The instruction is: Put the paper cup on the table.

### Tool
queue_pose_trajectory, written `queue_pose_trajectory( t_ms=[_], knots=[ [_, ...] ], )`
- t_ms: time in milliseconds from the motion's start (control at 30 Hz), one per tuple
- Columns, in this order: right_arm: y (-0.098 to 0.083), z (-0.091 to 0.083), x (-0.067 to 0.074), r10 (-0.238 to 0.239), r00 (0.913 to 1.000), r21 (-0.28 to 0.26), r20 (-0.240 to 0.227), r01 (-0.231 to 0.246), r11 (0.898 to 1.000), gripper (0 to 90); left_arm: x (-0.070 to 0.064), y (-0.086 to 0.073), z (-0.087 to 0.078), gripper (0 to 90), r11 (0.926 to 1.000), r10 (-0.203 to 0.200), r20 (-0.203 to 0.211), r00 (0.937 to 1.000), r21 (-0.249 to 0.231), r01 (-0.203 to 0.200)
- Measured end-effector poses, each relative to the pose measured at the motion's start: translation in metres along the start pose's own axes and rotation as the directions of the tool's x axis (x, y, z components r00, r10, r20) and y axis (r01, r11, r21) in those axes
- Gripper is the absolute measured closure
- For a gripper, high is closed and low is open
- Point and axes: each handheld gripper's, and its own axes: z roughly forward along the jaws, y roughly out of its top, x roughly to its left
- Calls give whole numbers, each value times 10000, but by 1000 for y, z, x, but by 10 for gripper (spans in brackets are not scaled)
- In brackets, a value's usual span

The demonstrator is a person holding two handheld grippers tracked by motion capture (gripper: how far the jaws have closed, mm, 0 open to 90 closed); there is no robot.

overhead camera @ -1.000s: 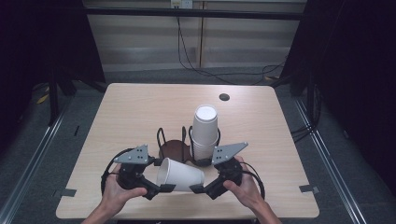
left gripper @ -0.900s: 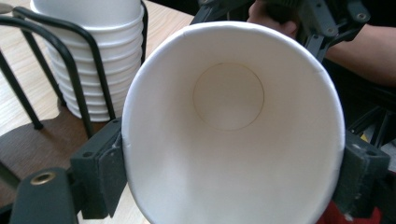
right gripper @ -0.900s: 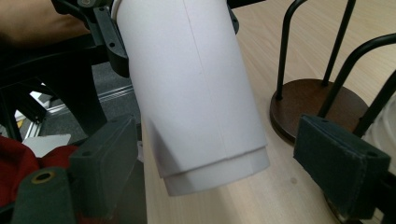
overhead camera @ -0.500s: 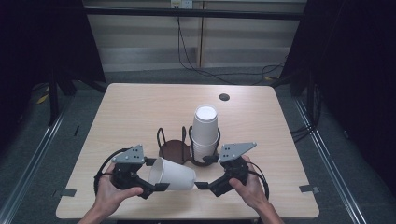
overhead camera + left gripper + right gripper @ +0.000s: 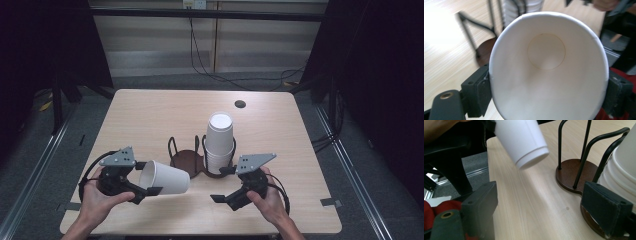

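Note:
A white paper cup (image 5: pixel 164 176) lies on its side in my left gripper (image 5: pixel 149 178), which is shut on its rim. In the left gripper view the cup's (image 5: pixel 546 70) mouth faces the camera and both pads (image 5: pixel 484 92) press its sides. Right of it, a tall stack of white cups (image 5: pixel 220 139) stands in a black wire holder with a brown base (image 5: pixel 186 159). My right gripper (image 5: pixel 223 184) hovers near the table's front edge, open with nothing between its jaws. In its own view the right gripper (image 5: pixel 544 207) is beside the holder base (image 5: pixel 571 175), and the held cup (image 5: pixel 524 140) hangs up ahead.
The wooden table (image 5: pixel 150 115) has a small dark round hole (image 5: pixel 240 104) at the back. The holder's left ring is empty. Bare tabletop lies behind the holder and at the far left and right. Dark floor and cables surround the table.
My left gripper has carried the cup to the left, away from the right gripper and the holder. The right gripper has barely shifted.

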Motion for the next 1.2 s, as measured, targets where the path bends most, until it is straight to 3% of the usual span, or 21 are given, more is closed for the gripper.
queue_pose_trajectory(
  t_ms=[367, 500, 567, 600, 633, 767, 833, 867, 900, 967, 1133, 1167, 1200],
  knots=[
    [-1, 2, -1, -54, 10000, 51, 44, 53, 10000, 139, 24, -14, -24, 142, 9981, -616, -643, 9960, -88, 611],
    [-2, 2, 0, -54, 10000, 81, 58, 54, 10000, 139, 34, -13, -35, 141, 9975, -640, -1219, 9905, 230, 673],
    [-2, 1, -1, -53, 10000, 65, 42, 53, 10000, 140, 36, -12, -36, 139, 9978, -577, -1339, 9893, 244, 615],
    [-2, 1, -1, -53, 10000, 66, 64, 53, 10000, 139, 41, -11, -38, 135, 9964, -531, -1432, 9883, 582, 620],
    [-2, 1, -1, -53, 10000, 66, 64, 53, 10000, 139, 41, -11, -38, 133, 9964, -531, -1432, 9883, 582, 620],
    [-2, 3, -1, -101, 9999, 105, 112, 99, 9999, 139, 58, -7, -42, 134, 9937, -428, -2095, 9769, 927, 634],
    [-2, 3, -1, -122, 9999, 111, 108, 120, 9999, 139, 60, -5, -44, 134, 9932, -418, -2185, 9749, 966, 643],
    [-2, 3, -1, -107, 9999, 111, 118, 106, 9999, 139, 63, -1, -47, 134, 9927, -191, -2428, 9699, 1110, 474],
    [-2, 3, -1, -107, 9999, 111, 118, 106, 9999, 139, 63, -1, -47, 135, 9927, -191, -2428, 9699, 1110, 474],
    [-2, 2, -1, -103, 9998, 90, 144, 102, 9999, 140, 65, 7, -53, 134, 9907, -47, -2690, 9631, 1295, 410],
    [-2, 3, -1, -106, 9998, 123, 157, 105, 9999, 140, 75, 15, -54, 132, 9848, -79, -2657, 9640, 1655, 536],
    [-2, 3, -1, -132, 9998, 139, 166, 130, 9998, 140, 80, 18, -53, 132, 9847, -170, -2547, 9669, 1636, 605],
    [-2, 3, -1, -104, 9998, 106, 143, 103, 9999, 140, 85, 21, -49, 133, 9805, -222, -2569, 9662, 1832, 712]
  ],
)
